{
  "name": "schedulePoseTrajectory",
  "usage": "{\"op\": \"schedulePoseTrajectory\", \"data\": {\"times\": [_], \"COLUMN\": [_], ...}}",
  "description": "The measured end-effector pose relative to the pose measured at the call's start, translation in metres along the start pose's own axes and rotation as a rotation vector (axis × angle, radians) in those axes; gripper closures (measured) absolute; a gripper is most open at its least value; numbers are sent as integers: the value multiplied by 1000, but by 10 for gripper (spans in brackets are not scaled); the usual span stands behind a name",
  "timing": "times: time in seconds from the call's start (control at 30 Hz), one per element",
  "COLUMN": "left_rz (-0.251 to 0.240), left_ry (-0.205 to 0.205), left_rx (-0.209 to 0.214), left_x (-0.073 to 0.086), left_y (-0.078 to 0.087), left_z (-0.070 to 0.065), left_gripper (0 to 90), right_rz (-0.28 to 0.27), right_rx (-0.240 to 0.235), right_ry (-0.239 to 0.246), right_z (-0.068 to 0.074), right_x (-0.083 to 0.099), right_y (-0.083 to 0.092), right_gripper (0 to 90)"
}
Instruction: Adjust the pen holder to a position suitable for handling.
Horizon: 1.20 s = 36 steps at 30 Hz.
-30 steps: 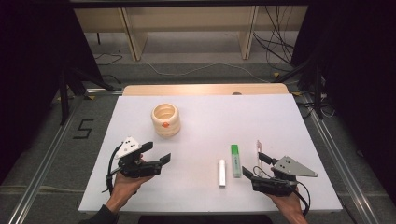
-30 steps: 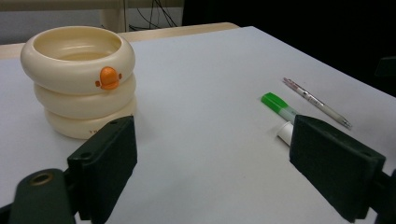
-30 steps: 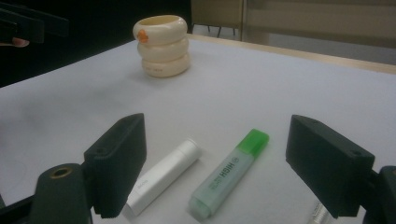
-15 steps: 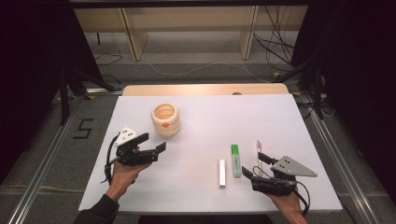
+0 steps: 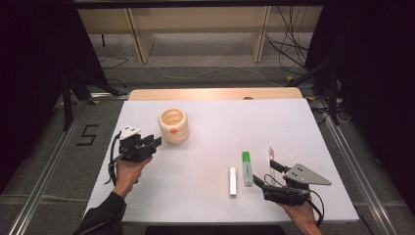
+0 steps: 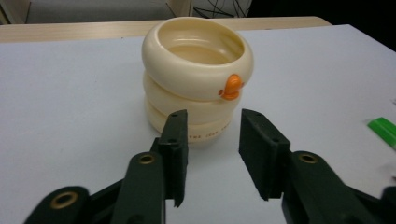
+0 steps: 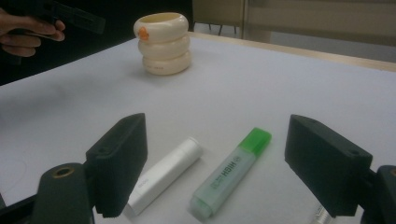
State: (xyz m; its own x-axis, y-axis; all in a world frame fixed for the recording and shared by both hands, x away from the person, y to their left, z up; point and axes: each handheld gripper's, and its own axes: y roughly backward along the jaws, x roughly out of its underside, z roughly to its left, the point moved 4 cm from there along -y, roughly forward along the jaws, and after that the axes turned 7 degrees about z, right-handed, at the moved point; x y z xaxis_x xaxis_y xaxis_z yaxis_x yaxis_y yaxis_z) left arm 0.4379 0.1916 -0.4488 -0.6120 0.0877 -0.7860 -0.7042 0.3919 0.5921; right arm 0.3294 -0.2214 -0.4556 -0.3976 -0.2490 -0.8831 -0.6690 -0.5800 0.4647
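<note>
Left gripper [image 5: 151,142], just narrowing its jaws with nothing between them, has slid from the lower left toward the cream cup [image 5: 173,126] at upper left centre, so I judge a grasp comes next.

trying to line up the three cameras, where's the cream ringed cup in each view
High view: the cream ringed cup stands left of centre, just beyond the left gripper.
Left gripper view: upper centre, just ahead of the jaws.
Right gripper view: top left, far off.
Shared landmark: the green highlighter.
</note>
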Motion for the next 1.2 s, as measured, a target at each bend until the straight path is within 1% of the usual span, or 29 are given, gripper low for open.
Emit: {"op": "schedulePoseTrajectory", "data": {"times": [0.07,0.1,0.17,0.3,0.37,0.43,0.57,0.67,0.87,0.9,1.2], "left_rz": [0,1,6,-3,2,-8,-5,-5,8,5,17], "left_ry": [7,20,23,25,29,34,32,44,50,59,68], "left_rx": [-10,-11,-22,-57,-63,-73,-87,-88,-102,-102,-109], "left_x": [-2,-2,-4,-7,-8,-10,-12,-13,-15,-15,-17], "left_y": [-4,-6,-9,-14,-17,-19,-26,-31,-43,-45,-60], "left_z": [5,7,11,19,22,25,30,33,37,38,42], "left_gripper": [718,739,782,835,865,887,890,891,891,891,891], "right_rz": [-1,-1,-1,-1,1,3,2,4,4,3,4], "right_rx": [-2,-2,-4,-5,-6,-6,-7,-7,-8,-8,-9], "right_ry": [2,2,1,3,2,-1,-2,2,1,1,0], "right_z": [0,0,0,0,0,0,1,1,1,1,1], "right_x": [0,0,0,0,0,0,0,0,0,0,0], "right_y": [0,0,0,-1,-1,-1,-1,-2,-2,-2,-2], "right_gripper": [224,224,224,226,226,226,226,227,227,227,226]}}
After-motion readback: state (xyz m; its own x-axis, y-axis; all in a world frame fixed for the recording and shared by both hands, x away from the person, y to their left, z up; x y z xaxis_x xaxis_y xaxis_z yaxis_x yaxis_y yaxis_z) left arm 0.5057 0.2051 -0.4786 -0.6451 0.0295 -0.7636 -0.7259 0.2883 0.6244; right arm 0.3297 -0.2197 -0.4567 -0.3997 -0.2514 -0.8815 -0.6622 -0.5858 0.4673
